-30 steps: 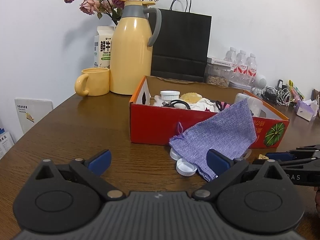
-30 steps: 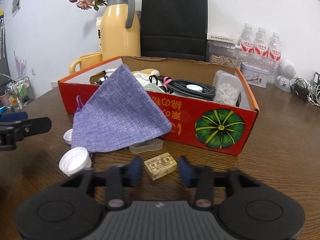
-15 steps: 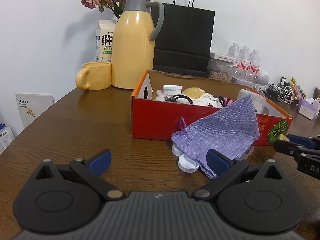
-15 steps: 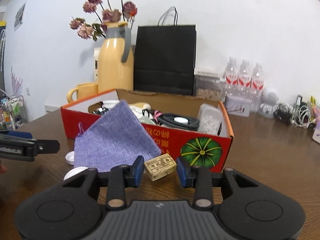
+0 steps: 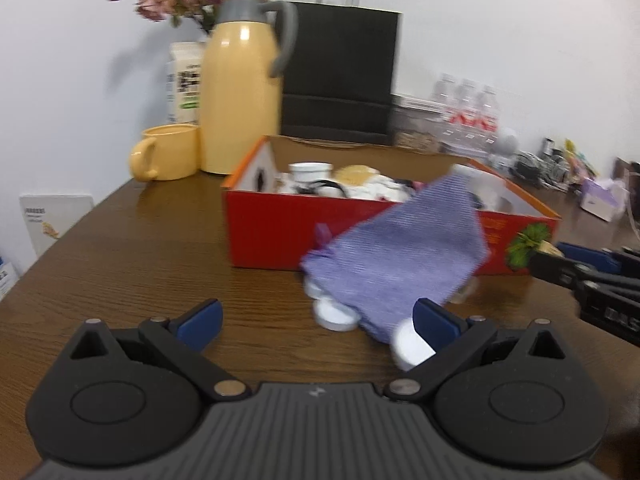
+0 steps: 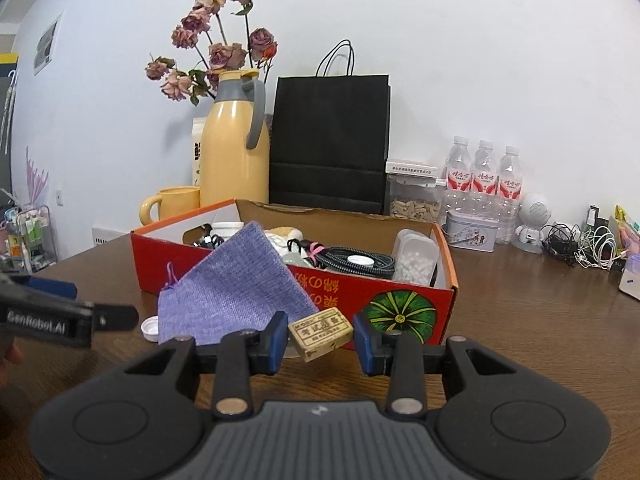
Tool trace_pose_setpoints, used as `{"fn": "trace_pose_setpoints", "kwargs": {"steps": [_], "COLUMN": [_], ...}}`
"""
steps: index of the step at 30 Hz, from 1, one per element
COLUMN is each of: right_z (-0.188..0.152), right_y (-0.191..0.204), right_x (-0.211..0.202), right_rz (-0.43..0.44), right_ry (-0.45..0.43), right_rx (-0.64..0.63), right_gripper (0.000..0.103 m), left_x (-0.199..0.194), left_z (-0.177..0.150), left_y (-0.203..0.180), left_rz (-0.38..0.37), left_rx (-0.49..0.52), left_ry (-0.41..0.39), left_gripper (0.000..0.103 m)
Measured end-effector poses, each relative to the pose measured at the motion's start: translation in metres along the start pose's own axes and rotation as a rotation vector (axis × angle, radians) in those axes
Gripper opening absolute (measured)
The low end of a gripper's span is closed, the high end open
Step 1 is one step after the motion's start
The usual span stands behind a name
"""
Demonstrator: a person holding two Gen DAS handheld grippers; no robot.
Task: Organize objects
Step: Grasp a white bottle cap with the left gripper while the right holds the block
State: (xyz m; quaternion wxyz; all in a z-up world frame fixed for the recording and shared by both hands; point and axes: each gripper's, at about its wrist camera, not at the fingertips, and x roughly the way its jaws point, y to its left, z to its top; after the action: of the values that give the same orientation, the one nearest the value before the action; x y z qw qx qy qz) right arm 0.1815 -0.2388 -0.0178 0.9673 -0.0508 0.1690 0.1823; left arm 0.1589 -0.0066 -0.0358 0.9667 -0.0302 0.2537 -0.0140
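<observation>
My right gripper (image 6: 321,338) is shut on a small tan box (image 6: 321,333) with printed characters and holds it clear of the brown table, in front of the red cardboard box (image 6: 404,306). A purple woven pouch (image 6: 228,292) leans against that box's front wall. White bottle caps (image 5: 334,316) lie at the pouch's foot. My left gripper (image 5: 318,320) stands wide open low over the table, with the caps between and ahead of its pads, untouched. The left wrist view is blurred; the red box (image 5: 272,232), the pouch (image 5: 396,256) and my right gripper's fingers (image 5: 560,266) show in it.
Behind the red box stand a yellow thermos jug (image 6: 234,152), a yellow mug (image 6: 172,202), a black paper bag (image 6: 332,140) and water bottles (image 6: 484,176). Tangled cables (image 6: 580,244) lie at the far right. The red box holds a coiled cable, jars and cloth.
My right gripper has lifted the tan box off the table and tipped its view upward. The left gripper has barely moved; a second white cap now shows by its right pad.
</observation>
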Motion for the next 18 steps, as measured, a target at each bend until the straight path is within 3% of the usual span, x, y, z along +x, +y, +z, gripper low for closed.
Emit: {"fn": "trace_pose_setpoints", "kwargs": {"steps": [13, 18], "right_z": [-0.002, -0.002], "right_y": [-0.003, -0.003], "right_x": [-0.007, -0.008], "right_rz": [0.004, 0.012], "right_ry": [-0.033, -0.038], "right_rx": [0.015, 0.017], "right_gripper": [0.034, 0.034], "left_x": [0.012, 0.014], "left_z": [-0.006, -0.009], "left_y": [-0.047, -0.055], "left_rz": [-0.033, -0.041], "left_rx": [0.048, 0.057], "left_ry": [0.049, 0.069], "left_gripper": [0.103, 0.085]}}
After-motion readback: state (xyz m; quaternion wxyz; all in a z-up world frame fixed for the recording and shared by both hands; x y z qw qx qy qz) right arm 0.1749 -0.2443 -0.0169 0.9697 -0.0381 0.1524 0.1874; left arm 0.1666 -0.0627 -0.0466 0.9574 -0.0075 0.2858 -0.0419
